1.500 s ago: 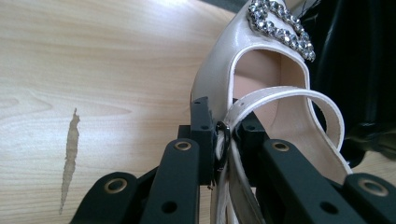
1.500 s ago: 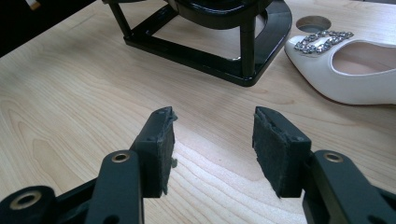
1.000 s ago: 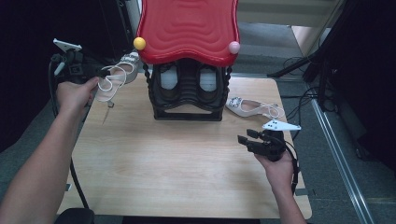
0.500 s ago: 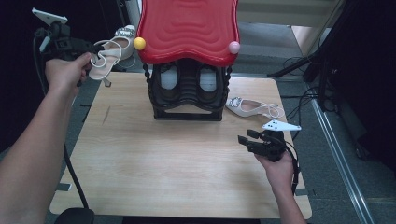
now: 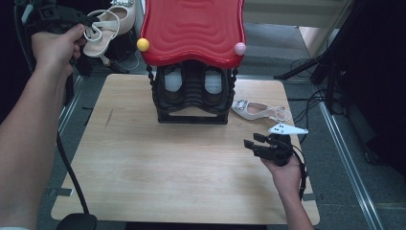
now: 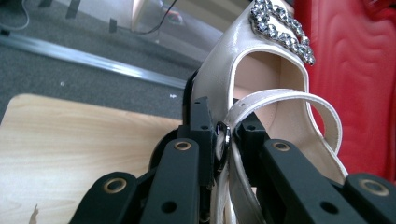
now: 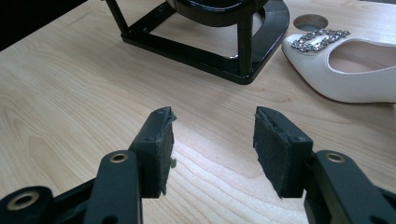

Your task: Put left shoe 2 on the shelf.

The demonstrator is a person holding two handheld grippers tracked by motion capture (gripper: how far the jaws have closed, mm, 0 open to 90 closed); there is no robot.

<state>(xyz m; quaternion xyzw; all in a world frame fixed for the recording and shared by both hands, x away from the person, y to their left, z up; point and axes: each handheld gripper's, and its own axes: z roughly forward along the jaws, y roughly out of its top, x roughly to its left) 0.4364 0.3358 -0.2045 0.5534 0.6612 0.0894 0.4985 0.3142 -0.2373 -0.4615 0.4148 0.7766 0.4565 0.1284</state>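
Above the table [image 5: 143, 182], left tongs [image 6: 224, 140] hide the shoe's [image 6: 261, 79] heel.

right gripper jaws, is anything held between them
No, the right gripper stands open over the bare table, nothing between its pads.

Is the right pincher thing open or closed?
Open. The right gripper has a wide gap between its black pads, with bare table showing through and nothing pinched.

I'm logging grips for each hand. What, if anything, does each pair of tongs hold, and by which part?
The left tongs grip a cream heeled shoe by its strap and buckle. The right tongs stand open, holding nothing.
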